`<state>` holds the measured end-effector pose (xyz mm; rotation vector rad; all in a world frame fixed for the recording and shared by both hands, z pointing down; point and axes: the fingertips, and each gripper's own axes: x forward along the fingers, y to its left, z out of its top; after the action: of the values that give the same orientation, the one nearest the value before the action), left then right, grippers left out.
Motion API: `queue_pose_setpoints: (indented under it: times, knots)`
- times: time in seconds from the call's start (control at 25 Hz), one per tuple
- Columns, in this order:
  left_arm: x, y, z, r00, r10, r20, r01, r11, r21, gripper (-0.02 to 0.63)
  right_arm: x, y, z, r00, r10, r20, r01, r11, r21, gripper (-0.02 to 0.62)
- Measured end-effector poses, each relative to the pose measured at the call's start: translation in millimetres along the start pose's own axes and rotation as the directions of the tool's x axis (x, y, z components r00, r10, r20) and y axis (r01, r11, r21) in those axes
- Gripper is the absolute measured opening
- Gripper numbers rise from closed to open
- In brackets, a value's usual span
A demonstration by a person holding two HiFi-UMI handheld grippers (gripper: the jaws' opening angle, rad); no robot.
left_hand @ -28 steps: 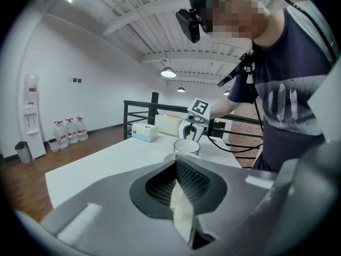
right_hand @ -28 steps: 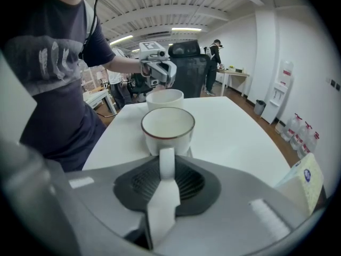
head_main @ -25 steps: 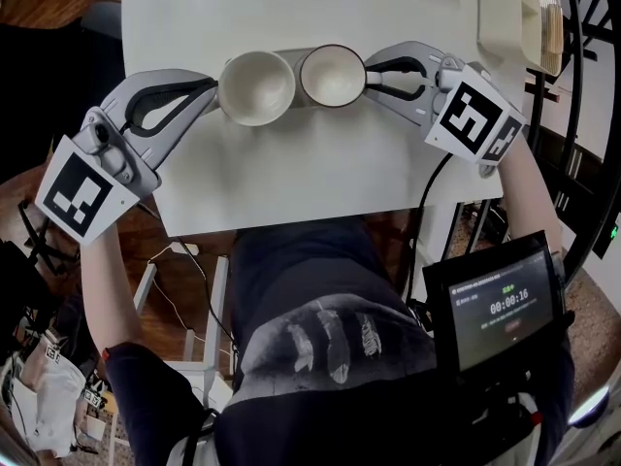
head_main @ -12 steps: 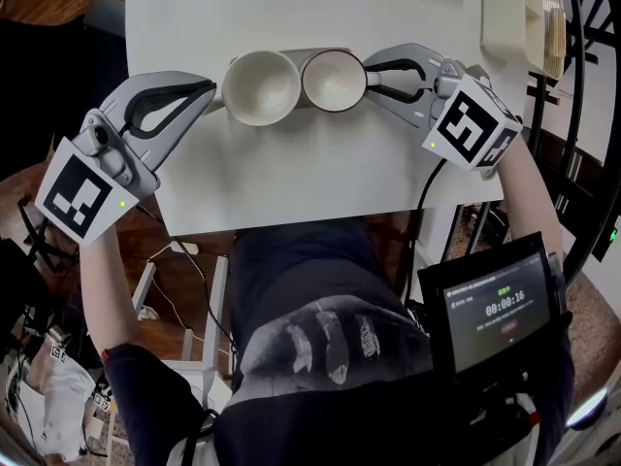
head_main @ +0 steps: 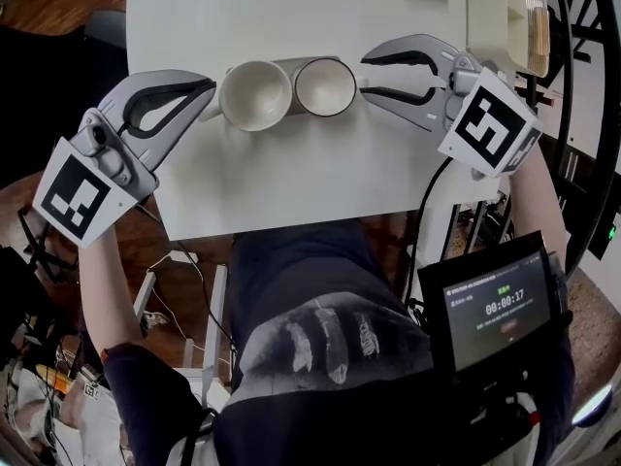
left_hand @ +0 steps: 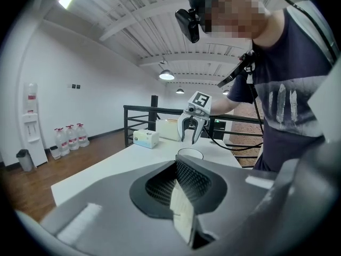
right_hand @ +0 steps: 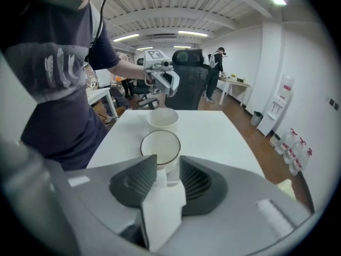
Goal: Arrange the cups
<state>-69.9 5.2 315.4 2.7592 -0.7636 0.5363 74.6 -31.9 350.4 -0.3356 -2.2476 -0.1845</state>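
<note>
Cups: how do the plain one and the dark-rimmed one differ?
Rim: the plain cup is white all over; the dark-rimmed cup has a dark band round its lip. Width: the plain cup looks slightly wider than the dark-rimmed cup. Place: the plain cup sits left, the dark-rimmed cup right. Shared: both white, upright, empty, side by side on the table.

left cup (head_main: 254,95) just beside right cup (head_main: 325,86), both on table (head_main: 291,183)

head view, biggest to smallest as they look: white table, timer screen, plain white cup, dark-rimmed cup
1. white table
2. timer screen, though it sits nearer the camera
3. plain white cup and dark-rimmed cup: near alike, not ranked
</note>
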Motion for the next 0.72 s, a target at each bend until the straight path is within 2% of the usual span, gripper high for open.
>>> queue_pose_setpoints:
  times: [0.16, 0.2, 0.24, 0.4, 0.72]
  knots:
    - [1.4, -0.3, 3.7, 1.000, -0.005, 0.001, 0.005, 1.000, 0.018, 0.015, -9.9, -15.4, 33.4, 0.994, -0.047, 0.100, 0.045, 0.999, 0.030, 0.134]
    - [1.9, -0.9, 6.9, 1.000, -0.007, 0.000, 0.007, 1.000, 0.023, 0.015, -12.8, -20.4, 42.7, 0.991, -0.062, 0.120, 0.058, 0.998, 0.041, 0.087]
    - [2.4, -1.5, 11.6, 1.000, -0.009, 0.000, 0.009, 1.000, 0.028, 0.015, -15.7, -24.9, 51.5, 0.988, -0.071, 0.134, 0.065, 0.997, 0.049, 0.005]
    - [7.2, -3.4, 28.1, 1.000, -0.020, 0.002, 0.020, 0.999, 0.045, 0.015, -16.6, -31.6, 72.2, 0.990, -0.044, 0.135, 0.042, 0.999, 0.018, 0.005]
    - [9.6, -12.6, 38.7, 0.999, -0.033, 0.020, 0.032, 0.998, 0.050, 0.015, -4.2, -19.1, 82.1, 0.995, 0.015, 0.096, -0.012, 0.999, -0.036, 0.005]
